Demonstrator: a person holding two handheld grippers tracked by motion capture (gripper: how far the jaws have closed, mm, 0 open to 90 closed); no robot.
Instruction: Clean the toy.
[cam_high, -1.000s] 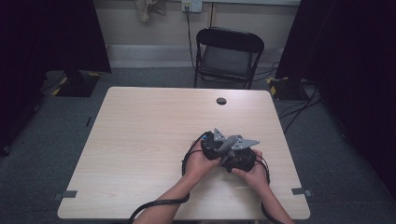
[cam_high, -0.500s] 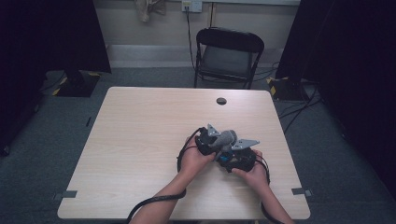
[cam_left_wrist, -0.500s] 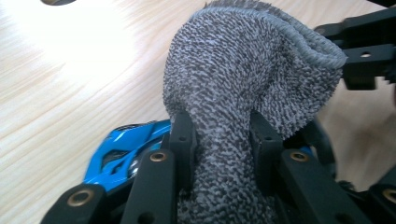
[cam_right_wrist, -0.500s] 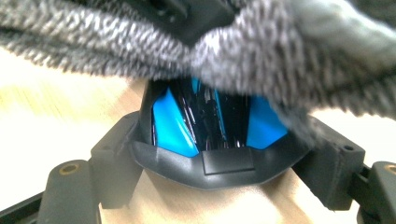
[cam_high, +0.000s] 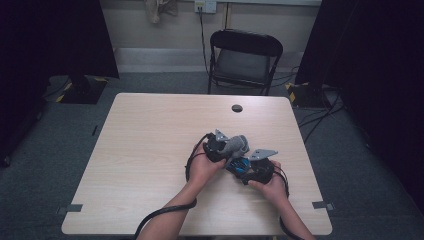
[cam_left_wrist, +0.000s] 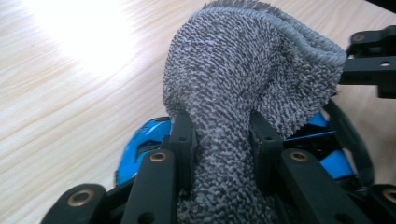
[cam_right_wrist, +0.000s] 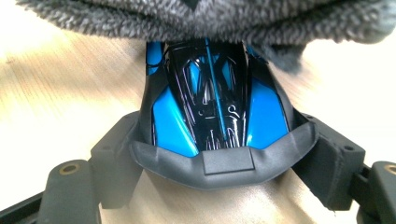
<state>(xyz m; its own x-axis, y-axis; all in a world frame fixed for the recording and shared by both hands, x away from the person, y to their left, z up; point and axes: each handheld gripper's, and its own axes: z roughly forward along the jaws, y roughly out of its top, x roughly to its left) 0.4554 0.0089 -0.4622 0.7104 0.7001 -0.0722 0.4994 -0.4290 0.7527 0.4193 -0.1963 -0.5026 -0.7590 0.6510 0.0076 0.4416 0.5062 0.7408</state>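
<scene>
A grey terry cloth (cam_left_wrist: 243, 84) is bunched between the pads of my left gripper (cam_left_wrist: 222, 135), which is shut on it. The cloth (cam_high: 237, 144) drapes over the front of a glossy blue and black toy car (cam_right_wrist: 215, 107). My right gripper (cam_right_wrist: 215, 154) is shut on the car's sides, just above the wooden table (cam_high: 150, 150). Under the cloth the car's blue body (cam_left_wrist: 140, 144) peeks out beside my left jaws. In the high view the left gripper (cam_high: 225, 147) and the right gripper (cam_high: 246, 169) meet right of the table's middle, each in a hand.
A small black round disc (cam_high: 237, 108) lies near the table's far edge. A black folding chair (cam_high: 244, 60) stands behind the table. Cables trail from both grippers toward the near edge. Dark curtains flank the room.
My left gripper has slid the cloth a little to the left and away across the car. The right gripper and the car have stayed put.
</scene>
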